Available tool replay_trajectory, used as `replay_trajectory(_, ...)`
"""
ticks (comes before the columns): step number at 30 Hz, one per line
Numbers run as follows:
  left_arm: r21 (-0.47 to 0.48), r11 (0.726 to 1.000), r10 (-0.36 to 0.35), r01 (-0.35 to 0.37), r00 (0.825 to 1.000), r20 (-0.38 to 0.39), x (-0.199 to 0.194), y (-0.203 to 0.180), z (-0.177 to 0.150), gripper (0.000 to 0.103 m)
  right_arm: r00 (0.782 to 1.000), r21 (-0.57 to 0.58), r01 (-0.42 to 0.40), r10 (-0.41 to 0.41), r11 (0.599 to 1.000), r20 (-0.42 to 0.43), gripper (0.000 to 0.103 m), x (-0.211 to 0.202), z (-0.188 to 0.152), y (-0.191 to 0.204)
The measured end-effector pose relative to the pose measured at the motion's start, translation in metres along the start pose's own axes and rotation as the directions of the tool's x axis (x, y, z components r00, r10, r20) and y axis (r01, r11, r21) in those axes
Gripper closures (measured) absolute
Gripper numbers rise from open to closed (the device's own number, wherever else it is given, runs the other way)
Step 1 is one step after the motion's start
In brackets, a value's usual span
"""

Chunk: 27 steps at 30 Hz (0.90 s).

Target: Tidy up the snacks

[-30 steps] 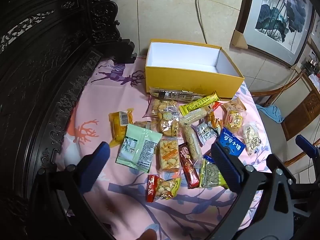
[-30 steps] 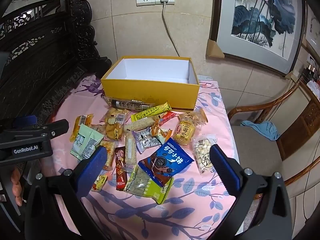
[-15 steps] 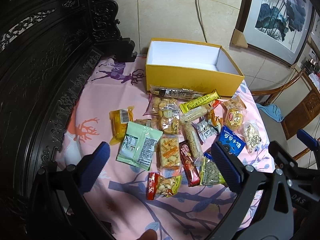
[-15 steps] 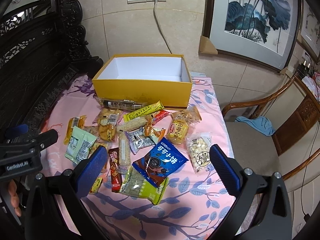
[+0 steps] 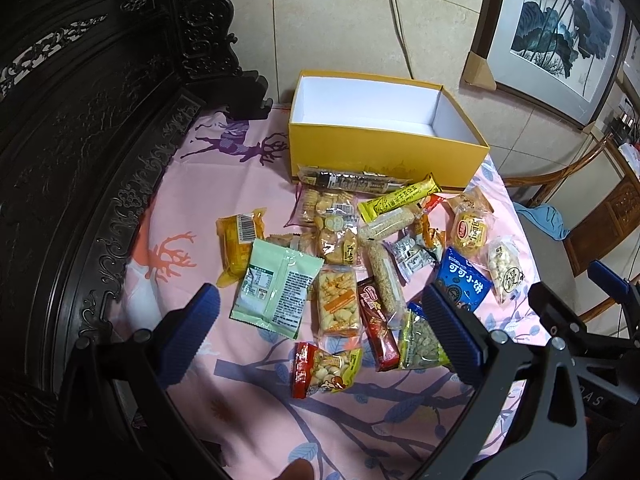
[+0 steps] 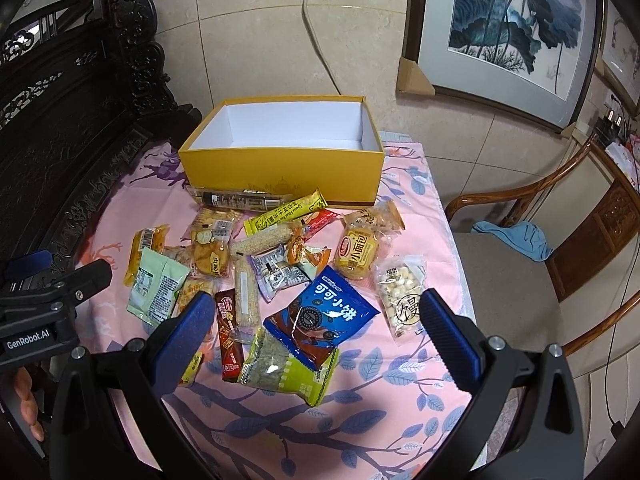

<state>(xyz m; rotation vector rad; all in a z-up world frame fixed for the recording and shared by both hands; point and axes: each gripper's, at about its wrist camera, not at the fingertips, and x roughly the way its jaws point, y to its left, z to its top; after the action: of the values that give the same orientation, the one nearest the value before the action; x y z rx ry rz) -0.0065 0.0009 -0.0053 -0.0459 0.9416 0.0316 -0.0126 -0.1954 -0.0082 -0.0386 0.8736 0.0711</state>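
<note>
- Left wrist view: I can read little here. The blue cookie bag (image 5: 462,280) carries white Chinese characters, the pale green packet (image 5: 277,293) lies back side up with fine print too small for me, and the orange packet (image 5: 238,245) shows a barcode label.
- My left gripper (image 5: 320,334) has its jaws spread wide, holding nothing, hanging above the near end of the snack pile, over the peanut packet (image 5: 326,368) and the red-brown bar (image 5: 378,326); I see no contact with either.
- The yellow box (image 5: 384,150) stands open beyond the pile on the pink tablecloth (image 5: 192,200), white inside; a long dark-labelled bar (image 5: 352,180) lies against its front wall.
- The right gripper's body cuts in at the right edge, covering part of the table.
- Right wrist view: the round bun packet (image 6: 358,254) reads "小面包", the clear bag of white puffs (image 6: 402,296) shows a large "馒", and the left gripper's body (image 6: 38,316) is marked "GenRobot.AI".
- My right gripper (image 6: 316,330) is also wide open and empty, poised over the blue bag and the green seed packet (image 6: 286,368).
- Its left finger (image 6: 186,334) hides part of the packets behind it.
</note>
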Motion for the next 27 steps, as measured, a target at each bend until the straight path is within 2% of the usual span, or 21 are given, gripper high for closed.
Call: replay_trajectory(27,0.007,1.000,-0.014,0.014,0.999,-0.034,0.011,-0.005,-0.001,0.002,0.999,0.037,-0.001,0.002,0.999,-0.037,0.001,0.005,-0.005,-0.007)
